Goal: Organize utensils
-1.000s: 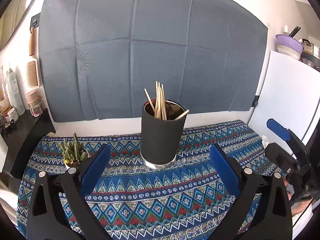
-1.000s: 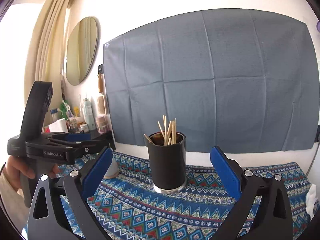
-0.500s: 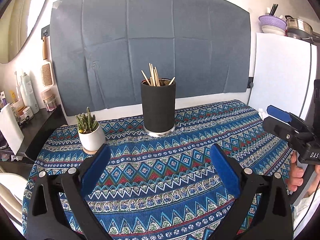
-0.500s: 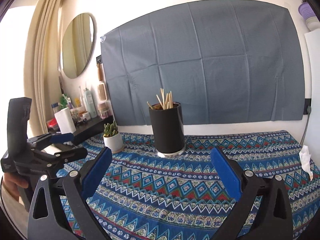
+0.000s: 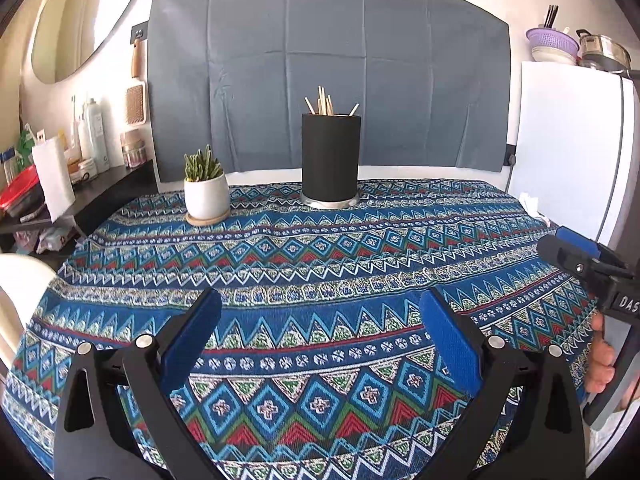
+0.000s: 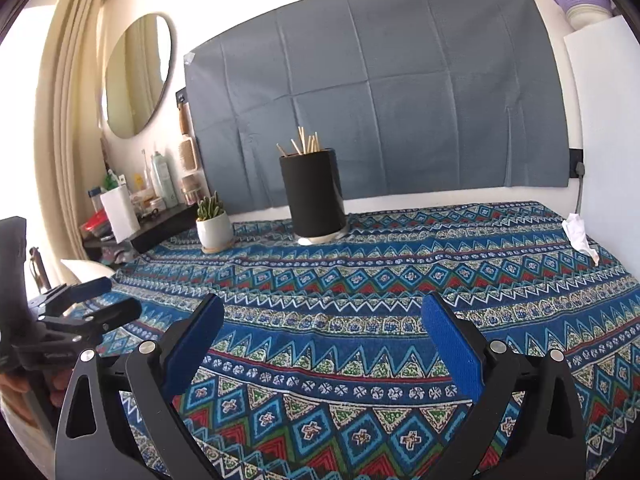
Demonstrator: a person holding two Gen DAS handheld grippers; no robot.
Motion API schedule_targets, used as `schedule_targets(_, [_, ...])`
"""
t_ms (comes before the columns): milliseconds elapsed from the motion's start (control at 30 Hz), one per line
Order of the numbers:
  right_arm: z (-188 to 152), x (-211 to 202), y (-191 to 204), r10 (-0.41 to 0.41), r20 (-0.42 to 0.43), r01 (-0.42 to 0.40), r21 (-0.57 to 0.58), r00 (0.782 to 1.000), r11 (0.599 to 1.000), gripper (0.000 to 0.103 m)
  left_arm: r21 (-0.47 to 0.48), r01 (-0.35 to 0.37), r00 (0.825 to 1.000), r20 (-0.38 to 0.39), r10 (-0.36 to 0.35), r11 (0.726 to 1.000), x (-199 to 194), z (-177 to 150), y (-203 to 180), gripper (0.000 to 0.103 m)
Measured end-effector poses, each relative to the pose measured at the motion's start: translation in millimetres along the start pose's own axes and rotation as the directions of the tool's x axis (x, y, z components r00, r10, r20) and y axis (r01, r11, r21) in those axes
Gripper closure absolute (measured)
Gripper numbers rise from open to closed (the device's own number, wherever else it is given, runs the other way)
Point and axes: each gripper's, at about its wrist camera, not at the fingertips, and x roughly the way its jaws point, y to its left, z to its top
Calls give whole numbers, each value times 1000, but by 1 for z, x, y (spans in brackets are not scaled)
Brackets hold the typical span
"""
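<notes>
A black cylindrical holder (image 5: 331, 160) stands upright at the back of the table, with several wooden chopsticks (image 5: 323, 102) sticking out of its top. It also shows in the right wrist view (image 6: 313, 198), with the chopsticks (image 6: 306, 145) above its rim. My left gripper (image 5: 320, 320) is open and empty, well in front of the holder, above the patterned tablecloth (image 5: 320, 264). My right gripper (image 6: 322, 320) is open and empty, also far back from the holder. Each gripper shows at the edge of the other's view: the right gripper (image 5: 576, 256) and the left gripper (image 6: 96, 300).
A small succulent in a white pot (image 5: 206, 192) stands left of the holder. A crumpled white tissue (image 6: 578, 234) lies at the table's right edge. A dark side shelf (image 5: 60, 184) with bottles is at the left, a white fridge (image 5: 568, 148) at the right.
Both grippers have pulled back from the holder, which now looks smaller and farther away. Both stay open and empty.
</notes>
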Motion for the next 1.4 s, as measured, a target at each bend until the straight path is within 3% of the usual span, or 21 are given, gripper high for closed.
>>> schedule_targets(67, [-9,2,5,-52,-7,52,-14,999,999,8,-3,2,1000,21,-2,1000,-2,-7,-1,6])
schedule_targets(267, [-24,3,10,-59,-8,59,-32,998,998,8,25,27,998,50,-28,999,0,-20,-5,6])
schedule_targets(467, [-23,-5,5,40,32,-40,13,999,999,8,37,13,998,-63,-10,999,27,-20,-6,6])
schedule_targets(633, [-20,7,11,-13,-18,13,-14,1000,1000,8,41,32,998,-49,-30,999,27,-21,-5,6])
schedule_targets(700, [-25,11,16,-16,-21,15,-45,1000,999,8,30,15,997,-72,-13,999,31,-21,-4,6])
schedule_targets(767, [-30,19,21,-6,-77,0,-70,997,998,8,29,21,995,-97,-18,999,36,-19,-1,6])
schedule_targets(933, [-36,26,31,-55,-125,38,-134,991,990,8,27,34,989,-142,-30,999,44,-18,0,6])
schedule_targets(1400, [-36,27,18,-71,-134,63,-58,989,996,8,-26,62,985,-156,-66,998,44,-22,7,6])
